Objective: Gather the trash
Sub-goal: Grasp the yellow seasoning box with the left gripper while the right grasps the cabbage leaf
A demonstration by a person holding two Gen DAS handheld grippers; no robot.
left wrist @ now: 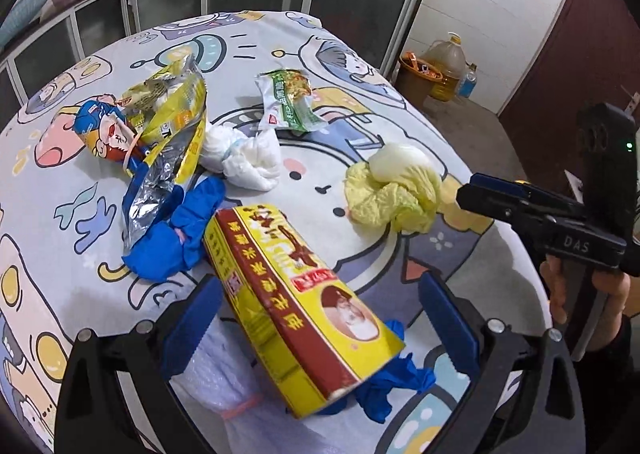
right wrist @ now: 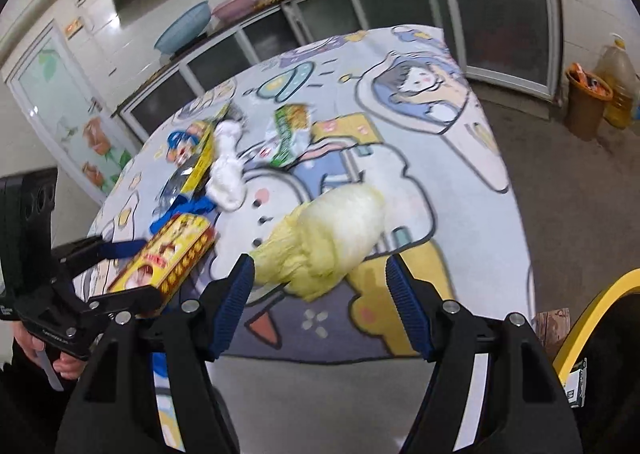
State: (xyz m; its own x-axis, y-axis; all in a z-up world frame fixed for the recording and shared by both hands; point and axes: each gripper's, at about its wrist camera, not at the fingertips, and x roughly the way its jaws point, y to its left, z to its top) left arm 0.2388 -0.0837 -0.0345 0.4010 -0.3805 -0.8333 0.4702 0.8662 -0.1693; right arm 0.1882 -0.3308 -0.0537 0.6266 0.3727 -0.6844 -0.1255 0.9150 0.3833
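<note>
Left tool [left wrist: 320, 318]: we spread it wide around the yellow-red box [left wrist: 296, 306] near the tabletop's [left wrist: 460, 254] front edge.
Right tool [right wrist: 320, 310]: we hold it wide, the cabbage leaf [right wrist: 328, 238] just ahead.

Right gripper [right wrist: 320, 290], jaws wide apart, just before a yellow cabbage leaf [right wrist: 328, 230] on the cartoon tablecloth [right wrist: 440, 181].
</note>
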